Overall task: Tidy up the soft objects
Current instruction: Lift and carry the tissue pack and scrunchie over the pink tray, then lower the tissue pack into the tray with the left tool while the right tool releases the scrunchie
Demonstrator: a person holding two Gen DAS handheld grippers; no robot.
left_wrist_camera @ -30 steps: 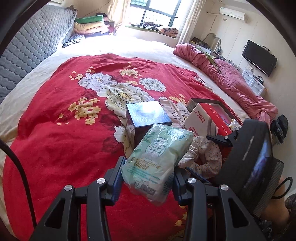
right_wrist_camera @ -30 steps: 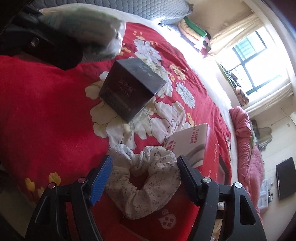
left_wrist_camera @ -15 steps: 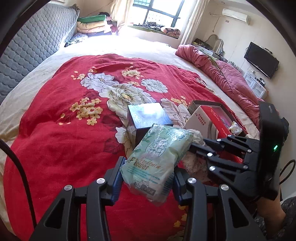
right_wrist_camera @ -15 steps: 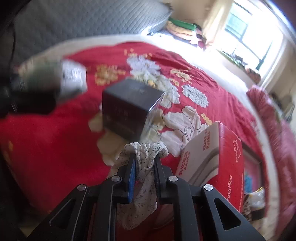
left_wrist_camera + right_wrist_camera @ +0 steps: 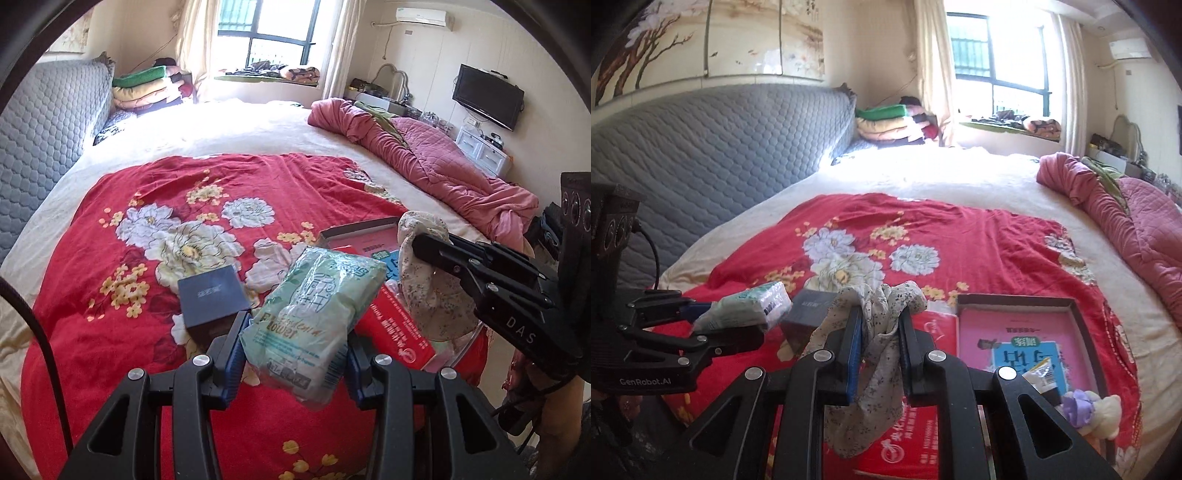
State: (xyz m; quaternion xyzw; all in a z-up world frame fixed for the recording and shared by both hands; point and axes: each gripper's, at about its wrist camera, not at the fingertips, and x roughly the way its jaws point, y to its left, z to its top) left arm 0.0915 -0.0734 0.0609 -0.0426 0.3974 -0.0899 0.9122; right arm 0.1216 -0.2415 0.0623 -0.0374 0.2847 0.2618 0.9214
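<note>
My left gripper (image 5: pixel 293 341) is shut on a pale green tissue pack (image 5: pixel 314 317) and holds it above the red floral bedspread (image 5: pixel 147 206); the pack also shows in the right wrist view (image 5: pixel 750 304). My right gripper (image 5: pixel 881 334) is shut on a floral cloth scrunchie (image 5: pixel 875 354), lifted off the bed; it hangs at the right of the left wrist view (image 5: pixel 424 280). A dark blue box (image 5: pixel 212 299) lies on the bedspread just left of the pack.
An open box with a pink book (image 5: pixel 1015 343) and its red lid (image 5: pixel 395 328) lie under the grippers. A small tube (image 5: pixel 1041 380) and a plush toy (image 5: pixel 1093 410) sit at the box's near corner. A pink quilt (image 5: pixel 424 162) is bunched at the right, a grey headboard (image 5: pixel 701 147) at the left.
My right gripper closed on the scrunchie and lifted it off the bed. Both grippers rose and tilted up, so more of the room shows. The left keeps the tissue pack.
</note>
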